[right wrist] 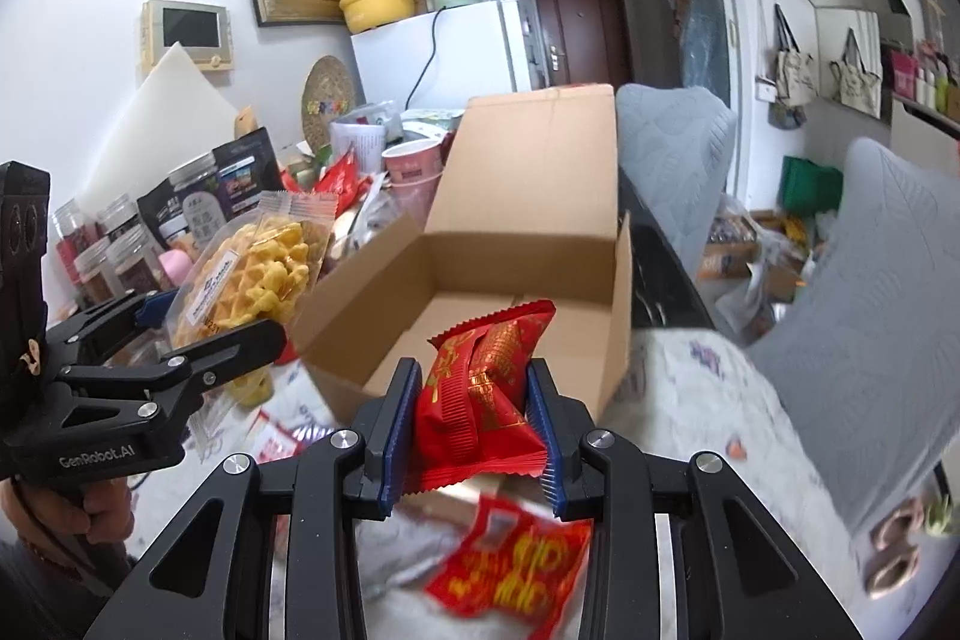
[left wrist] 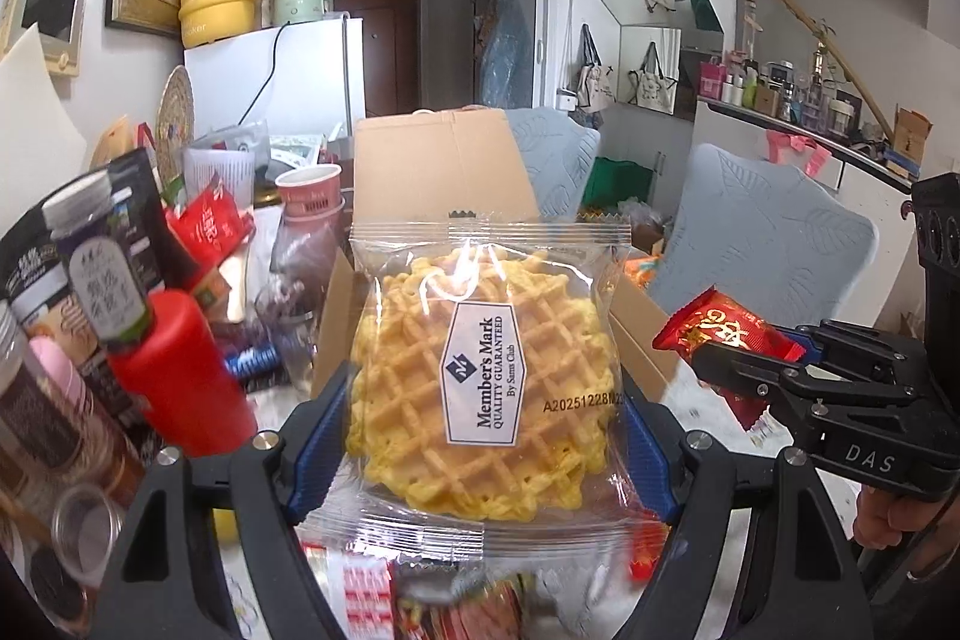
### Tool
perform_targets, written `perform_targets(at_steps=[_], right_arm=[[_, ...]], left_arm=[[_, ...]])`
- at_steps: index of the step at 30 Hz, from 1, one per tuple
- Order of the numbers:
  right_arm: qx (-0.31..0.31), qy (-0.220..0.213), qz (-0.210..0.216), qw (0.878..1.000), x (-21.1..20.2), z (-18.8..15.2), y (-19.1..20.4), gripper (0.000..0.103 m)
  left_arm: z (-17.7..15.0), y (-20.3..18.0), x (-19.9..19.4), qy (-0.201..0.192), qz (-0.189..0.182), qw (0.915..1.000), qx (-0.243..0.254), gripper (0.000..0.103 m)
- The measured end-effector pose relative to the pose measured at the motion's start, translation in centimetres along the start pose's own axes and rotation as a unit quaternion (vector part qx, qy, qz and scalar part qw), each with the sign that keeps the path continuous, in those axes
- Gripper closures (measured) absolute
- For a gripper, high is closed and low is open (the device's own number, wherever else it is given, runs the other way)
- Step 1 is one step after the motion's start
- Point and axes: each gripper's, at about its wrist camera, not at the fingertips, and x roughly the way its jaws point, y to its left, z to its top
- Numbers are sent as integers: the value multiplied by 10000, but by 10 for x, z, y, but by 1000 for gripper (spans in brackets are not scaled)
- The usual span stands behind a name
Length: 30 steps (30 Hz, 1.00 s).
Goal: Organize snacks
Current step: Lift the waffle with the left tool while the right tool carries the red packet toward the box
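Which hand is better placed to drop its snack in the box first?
Probably the right. Its tongs hold the red packet directly before the open box. The left tongs hold the waffle pack off to the box's left side.

At the bottom of the left wrist view, blurred red-and-white packets (left wrist: 366, 595) run off the frame edge. The clear-wrapped waffle packet (left wrist: 480, 382) hides most of the brown cardboard box (left wrist: 432, 160). In the right wrist view, a smeared red foil packet (right wrist: 516, 562) lies bottom centre, its print unreadable.
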Motion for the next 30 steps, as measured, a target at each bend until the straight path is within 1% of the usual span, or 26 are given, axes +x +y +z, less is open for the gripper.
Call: perform_targets(at_steps=[8, 16, 18, 24, 30], right_arm=[[-70, 18, 50, 10000, 40, 36, -11, 68], [-158, 70, -39, 9998, 79, 68, -19, 68], [-192, 131, -49, 9997, 92, 75, -21, 68], [-258, 419, -119, 9987, 125, 81, -25, 68], [-204, 781, -48, 9967, 153, 82, -31, 68]], left_arm=[[29, 12, 39, 0, 97, 9999, 73, 24], [52, 28, 80, 42, 246, 9997, 14, 24], [55, 33, 96, 162, 302, 9994, 12, 24], [56, 46, 138, 545, 473, 9974, -75, 24], [51, 48, 164, 894, 510, 9947, -65, 24]])
